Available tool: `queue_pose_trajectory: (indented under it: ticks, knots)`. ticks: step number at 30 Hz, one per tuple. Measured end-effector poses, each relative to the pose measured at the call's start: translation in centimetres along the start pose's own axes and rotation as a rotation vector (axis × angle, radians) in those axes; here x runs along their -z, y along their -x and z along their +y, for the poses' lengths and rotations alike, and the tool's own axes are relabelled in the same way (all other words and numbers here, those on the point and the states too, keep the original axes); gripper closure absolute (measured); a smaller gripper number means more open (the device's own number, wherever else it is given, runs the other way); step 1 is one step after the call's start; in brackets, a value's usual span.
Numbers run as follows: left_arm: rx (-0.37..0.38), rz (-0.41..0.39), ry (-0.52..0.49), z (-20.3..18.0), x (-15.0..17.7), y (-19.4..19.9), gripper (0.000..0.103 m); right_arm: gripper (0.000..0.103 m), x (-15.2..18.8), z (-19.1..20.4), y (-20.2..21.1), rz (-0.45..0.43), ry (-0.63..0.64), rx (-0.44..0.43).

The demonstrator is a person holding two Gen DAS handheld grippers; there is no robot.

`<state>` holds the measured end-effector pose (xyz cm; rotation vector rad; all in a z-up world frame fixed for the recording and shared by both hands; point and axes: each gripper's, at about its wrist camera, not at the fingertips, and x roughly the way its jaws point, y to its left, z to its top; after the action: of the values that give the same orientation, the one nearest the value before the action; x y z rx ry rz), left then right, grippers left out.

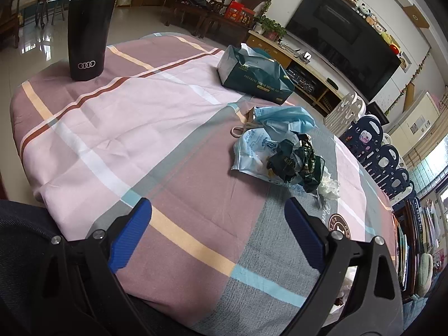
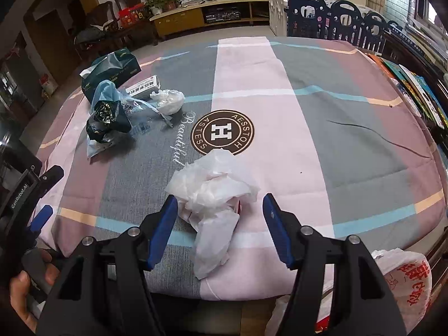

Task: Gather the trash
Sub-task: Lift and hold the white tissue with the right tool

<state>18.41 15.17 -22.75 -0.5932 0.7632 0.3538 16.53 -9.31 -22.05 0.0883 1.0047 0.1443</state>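
Observation:
A crumpled white tissue wad (image 2: 215, 193) lies on the checked tablecloth (image 2: 322, 145) near the front edge. My right gripper (image 2: 221, 212) is open, its blue fingers on either side of the wad. A pile of trash lies further left: a blue face mask (image 1: 282, 117), a pale blue wrapper (image 1: 252, 151), a dark green crumpled wrapper (image 1: 296, 162) and a small white tissue ball (image 2: 168, 99). My left gripper (image 1: 218, 218) is open and empty, low over the cloth, short of that pile. The left gripper also shows in the right wrist view (image 2: 42, 196).
A black tumbler (image 1: 88, 32) stands at the far left of the table. A dark green tissue box (image 1: 254, 75) sits behind the pile, a small white box (image 2: 142, 85) beside it. A white plastic bag with red print (image 2: 403, 280) hangs at the table's front right edge.

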Motion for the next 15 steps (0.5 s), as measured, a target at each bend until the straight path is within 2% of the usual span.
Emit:
queue_pose_trajectory:
  ticks: [3,5,10,15]
  knots:
    - [0.0,-0.001,-0.003,0.0,0.1,0.0,0.008,0.04,0.0,1.1,-1.5,0.025,0.047,0.045]
    - [0.0,0.0,-0.003,0.0,0.1,0.0,0.007,0.04,0.0,1.6,-2.3,0.038,0.054,0.045]
    - [0.001,0.002,-0.002,0.0,0.1,0.0,0.007,0.041,0.0,3.2,-2.6,0.019,0.121,0.078]
    - [0.001,0.002,0.0,0.0,0.1,0.0,0.007,0.057,0.3,4.0,-2.7,0.02,0.167,0.085]
